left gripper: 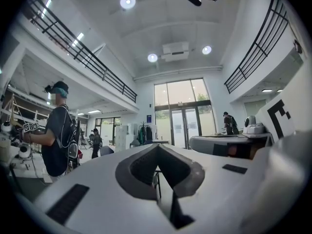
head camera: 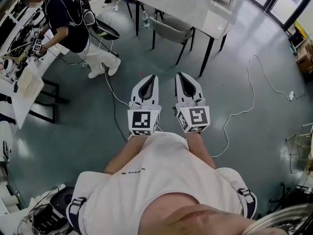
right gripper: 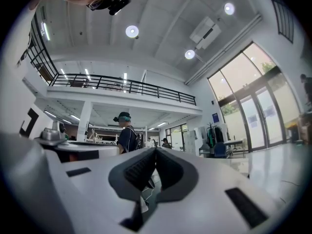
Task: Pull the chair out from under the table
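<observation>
Held left claw (head camera: 152, 77) and right claw (head camera: 180, 75) side by side, pointing level over the floor (head camera: 244, 72), both clenched tight with nothing between the jaws. Stood well apart from the chair (head camera: 171, 29), straight ahead of both claws. Found that grey chair on black legs tucked partly under the near edge of the bench (head camera: 200, 11). Saw a white cable (head camera: 242, 112) looping across the floor to the right, and a person (head camera: 68, 18) standing far left.

Grey floor (head camera: 78, 131) — table (head camera: 195, 9), chair (head camera: 171, 29), cable (head camera: 238, 113)
</observation>
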Tool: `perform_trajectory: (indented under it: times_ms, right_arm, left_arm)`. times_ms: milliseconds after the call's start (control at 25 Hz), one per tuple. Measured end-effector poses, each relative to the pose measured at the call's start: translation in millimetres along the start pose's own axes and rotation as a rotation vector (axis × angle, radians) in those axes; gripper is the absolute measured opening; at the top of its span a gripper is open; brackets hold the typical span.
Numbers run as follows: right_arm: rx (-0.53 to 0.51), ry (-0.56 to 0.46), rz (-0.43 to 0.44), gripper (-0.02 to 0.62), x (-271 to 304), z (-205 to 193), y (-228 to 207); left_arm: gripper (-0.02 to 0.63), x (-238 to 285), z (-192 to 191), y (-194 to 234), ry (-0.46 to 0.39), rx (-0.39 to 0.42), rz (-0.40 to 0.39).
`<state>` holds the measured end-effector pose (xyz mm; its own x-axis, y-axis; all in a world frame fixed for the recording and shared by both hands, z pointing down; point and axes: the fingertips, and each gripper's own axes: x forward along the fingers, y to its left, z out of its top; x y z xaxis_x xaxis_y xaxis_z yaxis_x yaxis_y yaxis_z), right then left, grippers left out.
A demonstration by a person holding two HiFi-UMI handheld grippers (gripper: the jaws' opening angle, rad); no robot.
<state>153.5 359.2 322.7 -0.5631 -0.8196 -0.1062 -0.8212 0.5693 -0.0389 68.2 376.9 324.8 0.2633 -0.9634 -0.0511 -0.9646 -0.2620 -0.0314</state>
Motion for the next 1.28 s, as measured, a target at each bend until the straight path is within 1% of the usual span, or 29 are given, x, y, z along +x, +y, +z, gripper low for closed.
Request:
perform_trajectory:
  times_ms: [160, 280, 440, 600, 760, 920, 1160, 1280]
  right_arm:
    - [0.042, 0.008, 0.012, 0.014, 3.9, -12.2, -10.2]
    - [0.052, 0.009, 0.018, 0.014, 9.2, -16.2, -15.3]
    - [0.067, 0.025, 0.02, 0.014, 28.6, -27.2, -22.4]
    - [0.058, 0.043, 0.014, 0.014, 67.0, -39.5, -33.7]
    - [0.046, 0.05, -0.009, 0.014, 127.4, -58.1, -52.1]
    - [0.035, 0.077, -0.036, 0.014, 207.4, -72.5, -77.6]
    - [0.036, 0.089, -0.1, 0.014, 321.0, -71.6, -123.7]
    - [0.041, 0.09, -0.126, 0.014, 368.3, -74.3, -139.2]
  left_arm:
    - [0.005, 4.0, -11.3, -9.0, 0.027, 0.02, 0.009]
    - [0.005, 8.4, -17.5, -9.8, 0.045, 0.025, 0.015]
    - [0.005, 23.7, -26.5, 3.8, 0.058, 0.022, 0.033]
    - [0.005, 57.3, -39.7, 28.3, 0.064, 0.0, 0.033]
    - [0.005, 114.7, -55.1, 64.2, 0.053, -0.006, 0.014]
    - [0.005, 195.8, -63.2, 111.8, 0.054, -0.01, -0.019]
    - [0.005, 300.9, -60.7, 171.4, 0.075, -0.007, -0.074]
    - [0.005, 341.7, -61.6, 199.9, 0.073, -0.006, -0.097]
